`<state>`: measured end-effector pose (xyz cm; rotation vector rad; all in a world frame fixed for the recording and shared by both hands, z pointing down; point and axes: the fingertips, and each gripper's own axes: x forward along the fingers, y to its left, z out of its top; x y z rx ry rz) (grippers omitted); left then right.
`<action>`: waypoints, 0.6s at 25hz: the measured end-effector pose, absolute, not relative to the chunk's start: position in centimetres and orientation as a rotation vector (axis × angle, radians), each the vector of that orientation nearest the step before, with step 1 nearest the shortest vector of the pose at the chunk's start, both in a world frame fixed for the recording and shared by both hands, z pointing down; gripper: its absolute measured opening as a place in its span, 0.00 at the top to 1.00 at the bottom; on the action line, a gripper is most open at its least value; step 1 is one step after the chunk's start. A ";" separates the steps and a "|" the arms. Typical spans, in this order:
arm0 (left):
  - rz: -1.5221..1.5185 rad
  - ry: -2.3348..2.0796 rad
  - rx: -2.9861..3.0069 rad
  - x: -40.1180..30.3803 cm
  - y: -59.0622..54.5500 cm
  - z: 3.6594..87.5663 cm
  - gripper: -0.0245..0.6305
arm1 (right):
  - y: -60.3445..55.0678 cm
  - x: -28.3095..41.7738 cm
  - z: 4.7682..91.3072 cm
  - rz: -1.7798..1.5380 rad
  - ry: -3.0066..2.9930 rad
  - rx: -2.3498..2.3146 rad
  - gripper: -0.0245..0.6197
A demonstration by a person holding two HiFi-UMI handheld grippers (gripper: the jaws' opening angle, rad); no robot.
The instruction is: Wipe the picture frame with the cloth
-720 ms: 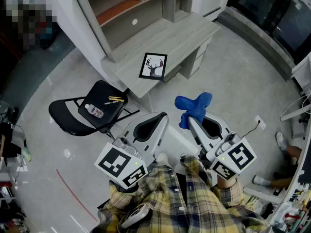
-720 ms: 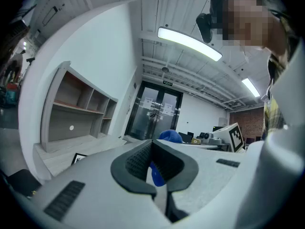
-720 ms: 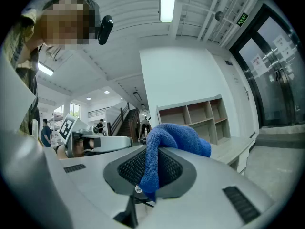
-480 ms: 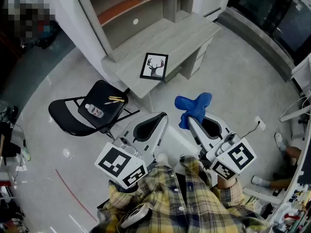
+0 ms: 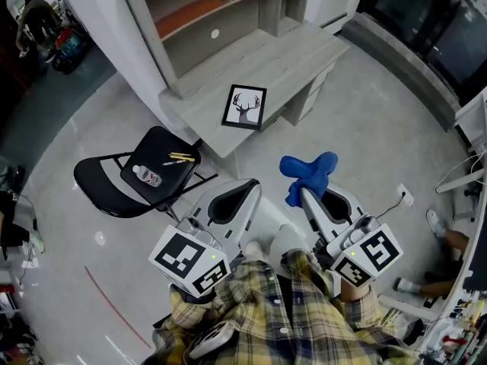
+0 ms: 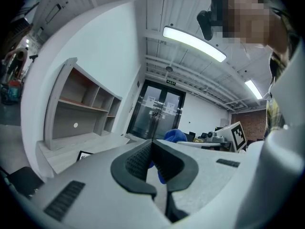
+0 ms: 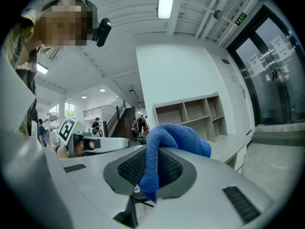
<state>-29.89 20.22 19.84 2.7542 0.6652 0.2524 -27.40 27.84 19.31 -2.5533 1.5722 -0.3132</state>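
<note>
A black picture frame (image 5: pixel 244 107) with a deer-head print lies flat near the front edge of the grey desk (image 5: pixel 289 52); a corner of the picture frame (image 6: pixel 84 155) shows in the left gripper view. My right gripper (image 5: pixel 303 192) is shut on a blue cloth (image 5: pixel 307 175), which bunches over its tip; the blue cloth (image 7: pixel 164 149) hangs between the jaws in the right gripper view. My left gripper (image 5: pixel 256 182) is shut with nothing in it, its pads (image 6: pixel 151 159) together. Both grippers are held over the floor, short of the desk.
A black chair (image 5: pixel 137 177) stands left of my left gripper, with a bottle (image 5: pixel 147 174) and pencils (image 5: pixel 180 157) on its seat. Open shelves (image 5: pixel 213 6) rise behind the desk. Glass doors (image 6: pixel 157 111) stand far ahead. A person's leg (image 5: pixel 453 240) shows at the right edge.
The right gripper with the cloth has shifted slightly right and toward the desk. The view has drifted a little; the left gripper stays where it was.
</note>
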 end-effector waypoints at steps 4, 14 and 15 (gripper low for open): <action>0.267 0.650 2.735 -28.3 19.7 20.5 0.95 | 27.9 -25.5 19.9 -0.353 1.553 -2.554 0.88; 0.307 0.548 2.740 -19.5 17.9 22.3 0.95 | 26.4 -16.4 21.7 -0.406 1.611 -2.501 0.88; 0.311 0.536 2.741 -18.2 17.8 22.4 0.95 | 26.2 -14.9 21.8 -0.410 1.622 -2.493 0.88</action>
